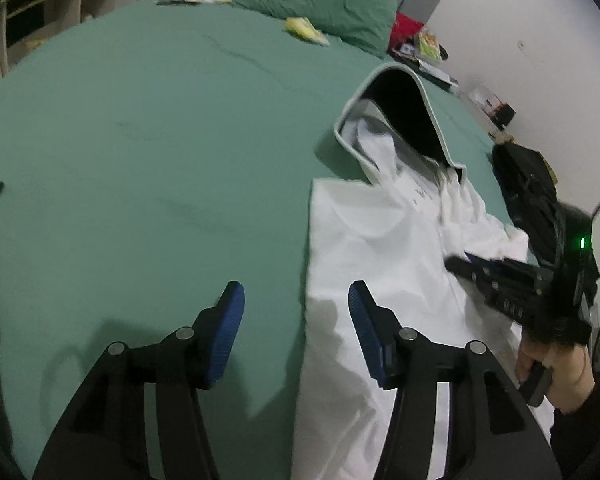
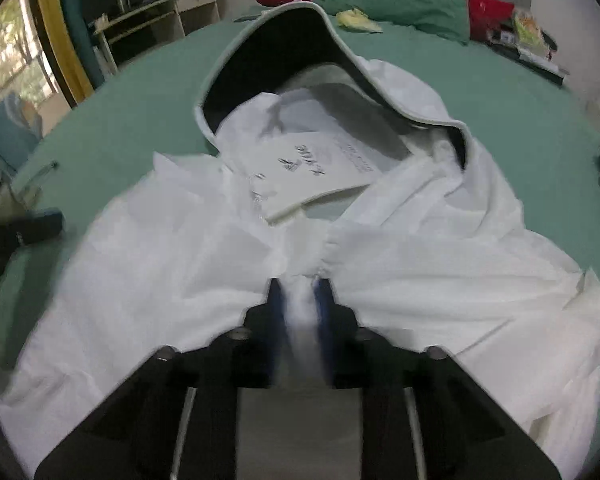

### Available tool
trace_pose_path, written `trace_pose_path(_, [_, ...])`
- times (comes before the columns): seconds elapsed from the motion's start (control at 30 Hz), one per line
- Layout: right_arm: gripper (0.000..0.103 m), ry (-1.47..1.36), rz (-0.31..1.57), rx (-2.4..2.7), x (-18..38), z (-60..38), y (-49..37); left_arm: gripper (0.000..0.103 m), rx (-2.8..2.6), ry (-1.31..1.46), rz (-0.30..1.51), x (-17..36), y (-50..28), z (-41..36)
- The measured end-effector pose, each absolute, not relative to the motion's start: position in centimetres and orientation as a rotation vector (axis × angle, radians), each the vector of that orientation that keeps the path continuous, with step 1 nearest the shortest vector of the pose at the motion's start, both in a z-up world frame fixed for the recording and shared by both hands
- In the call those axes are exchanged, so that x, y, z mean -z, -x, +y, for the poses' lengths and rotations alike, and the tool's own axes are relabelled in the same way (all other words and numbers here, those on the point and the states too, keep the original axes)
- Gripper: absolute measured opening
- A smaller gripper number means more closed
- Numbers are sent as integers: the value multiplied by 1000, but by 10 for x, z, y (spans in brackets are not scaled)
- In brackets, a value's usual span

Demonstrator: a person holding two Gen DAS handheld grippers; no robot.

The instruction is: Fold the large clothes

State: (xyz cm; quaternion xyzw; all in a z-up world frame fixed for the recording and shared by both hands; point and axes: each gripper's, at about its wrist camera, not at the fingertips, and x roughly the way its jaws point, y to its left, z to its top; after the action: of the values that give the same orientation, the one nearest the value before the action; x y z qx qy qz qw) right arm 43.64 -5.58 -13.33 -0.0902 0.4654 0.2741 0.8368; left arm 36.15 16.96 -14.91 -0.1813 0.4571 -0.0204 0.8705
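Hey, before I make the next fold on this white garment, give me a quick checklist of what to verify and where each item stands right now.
1. Right gripper has cloth: ok, shut on a pinch of the white garment.
2. Left gripper free to grasp: ok, fingers open, holding nothing.
3. Left gripper lined up with the garment's edge: ok, the edge runs between its fingers.
4. Garment lies flat: not ok, bunched, hood standing up.
5. Room on the green bedsheet for folding: ok, bare to the left.
6. Pinch includes all layers: cannot tell.
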Motion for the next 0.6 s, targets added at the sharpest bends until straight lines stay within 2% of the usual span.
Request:
trace_pose_path(0.03, [7, 179, 975, -595, 129, -53, -435, 57, 42, 378, 962, 150, -361, 169])
trace_pose_path(0.2, [7, 73, 934, -682, 94, -25, -429, 56, 43, 374, 919, 136, -348, 170])
trace_pose_path(0.3, [10, -3, 969, -719, 102, -1, -448, 57, 36, 346, 895, 132, -346, 169])
trace_pose_path(0.33, [16, 1, 986, -713, 109, 3, -456, 57, 34, 329, 891, 133, -348, 166])
trace_pose_path(0.37, [34, 5, 1017, -714, 117, 5, -462, 57, 39, 313, 886, 135, -350, 163])
trace_pose_path(0.43, [60, 16, 1052, -669, 123, 0, -462, 57, 53, 288, 911, 145, -358, 158])
trace_pose_path(0.6, [61, 48, 830, -494, 81, -95, -451, 56, 89, 265, 997, 170, -373, 141])
